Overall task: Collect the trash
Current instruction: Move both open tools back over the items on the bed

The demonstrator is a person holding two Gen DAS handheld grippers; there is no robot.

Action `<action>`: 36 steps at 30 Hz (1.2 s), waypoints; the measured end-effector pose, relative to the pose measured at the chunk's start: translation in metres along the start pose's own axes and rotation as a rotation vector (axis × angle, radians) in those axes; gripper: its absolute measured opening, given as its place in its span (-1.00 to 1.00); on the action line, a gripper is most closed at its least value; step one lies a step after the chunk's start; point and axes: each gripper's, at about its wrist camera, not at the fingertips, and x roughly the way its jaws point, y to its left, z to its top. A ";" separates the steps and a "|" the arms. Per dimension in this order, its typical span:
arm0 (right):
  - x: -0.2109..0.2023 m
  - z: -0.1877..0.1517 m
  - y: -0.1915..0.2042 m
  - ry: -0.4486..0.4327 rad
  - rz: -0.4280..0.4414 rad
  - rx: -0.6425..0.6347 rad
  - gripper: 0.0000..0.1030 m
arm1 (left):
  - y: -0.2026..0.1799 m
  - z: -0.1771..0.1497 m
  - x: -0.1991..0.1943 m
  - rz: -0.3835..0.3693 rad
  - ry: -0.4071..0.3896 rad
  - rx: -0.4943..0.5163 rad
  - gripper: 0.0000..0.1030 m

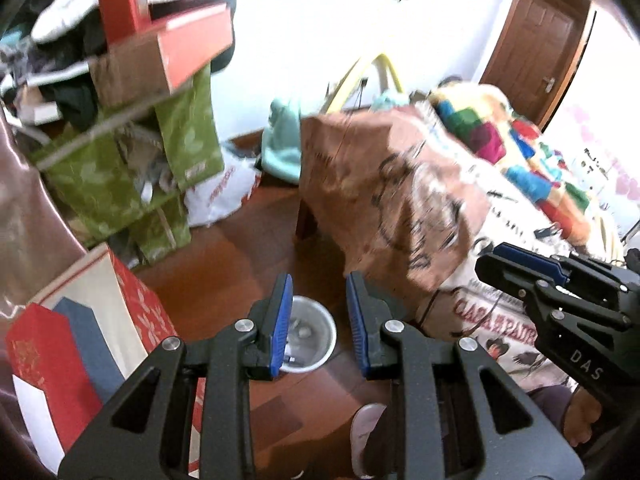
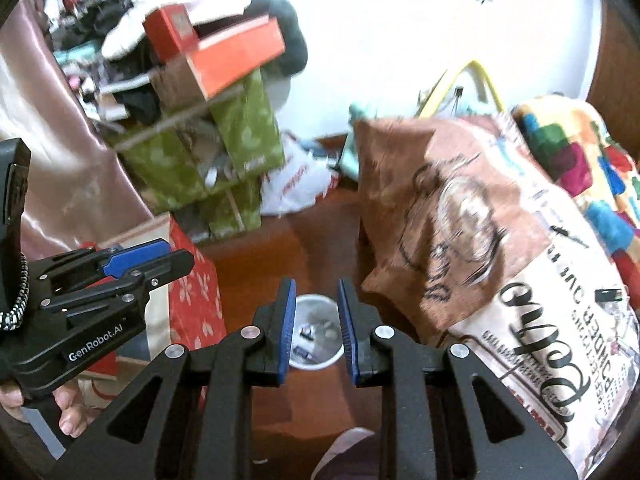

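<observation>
The trash bin (image 1: 308, 334), a small white cup-like pail with scraps inside, stands on the reddish wooden floor (image 1: 256, 248) beside the bed's printed cover (image 2: 520, 272); the left claw (image 1: 318, 320) hangs above it with jaws apart and nothing between them; the right claw (image 2: 316, 326) hangs likewise, jaws narrowly apart and empty, near a red gift bag (image 2: 192, 300).

"GenRobot.AI" stands in white on the left gripper (image 2: 150, 258). "DAS" stands on the right gripper (image 1: 520, 258). The blanket's (image 2: 560, 340) large print is upside down, unreadable.
</observation>
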 end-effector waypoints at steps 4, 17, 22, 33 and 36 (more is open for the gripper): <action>-0.044 -0.001 -0.013 -0.100 -0.025 0.024 -0.60 | -0.021 0.009 -0.037 -0.019 -0.086 0.021 -0.48; -0.173 -0.019 -0.079 -0.396 -0.188 0.111 0.19 | -0.129 0.031 -0.115 -0.126 -0.295 0.133 0.05; -0.208 -0.030 -0.116 -0.455 -0.272 0.155 0.24 | -0.180 0.038 -0.120 -0.178 -0.324 0.187 0.20; -0.254 -0.059 -0.204 -0.510 -0.457 0.279 0.35 | -0.291 0.048 -0.104 -0.297 -0.313 0.292 0.51; -0.259 -0.066 -0.229 -0.504 -0.499 0.317 0.35 | -0.317 0.049 -0.093 -0.315 -0.310 0.312 0.64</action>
